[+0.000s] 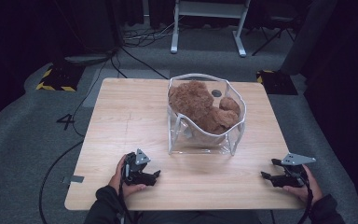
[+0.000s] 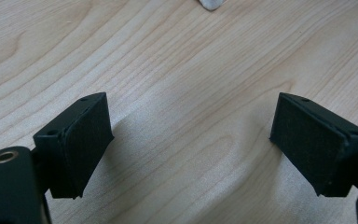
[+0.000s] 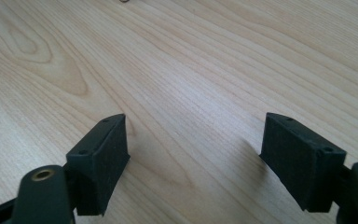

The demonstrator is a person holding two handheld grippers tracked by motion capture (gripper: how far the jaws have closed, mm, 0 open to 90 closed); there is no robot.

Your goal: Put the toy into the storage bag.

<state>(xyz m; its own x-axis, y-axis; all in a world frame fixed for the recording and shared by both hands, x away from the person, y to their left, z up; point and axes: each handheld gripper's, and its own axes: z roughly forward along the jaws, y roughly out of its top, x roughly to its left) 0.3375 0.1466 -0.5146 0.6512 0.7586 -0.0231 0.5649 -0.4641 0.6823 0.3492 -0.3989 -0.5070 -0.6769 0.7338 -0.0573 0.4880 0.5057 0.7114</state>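
Observation:
A brown plush bear (image 1: 200, 106) lies inside a clear plastic bag with white trim (image 1: 204, 143) that stands open at the middle back of the wooden table (image 1: 126, 116). My left gripper (image 1: 155, 176) rests near the front edge, left of the bag, its jaws pointing right. In the left gripper view the left gripper (image 2: 191, 140) is open over bare wood. My right gripper (image 1: 269, 169) sits at the front right, jaws pointing left toward the bag. In its own view the right gripper (image 3: 193, 154) is open, with nothing between the pads.
A small dark round spot (image 1: 216, 93) shows on the table behind the bag. Cables (image 1: 135, 60) run over the grey floor beyond the table. A white frame's legs (image 1: 240, 44) stand at the back, and yellow-black striped blocks (image 1: 56, 79) lie on the floor.

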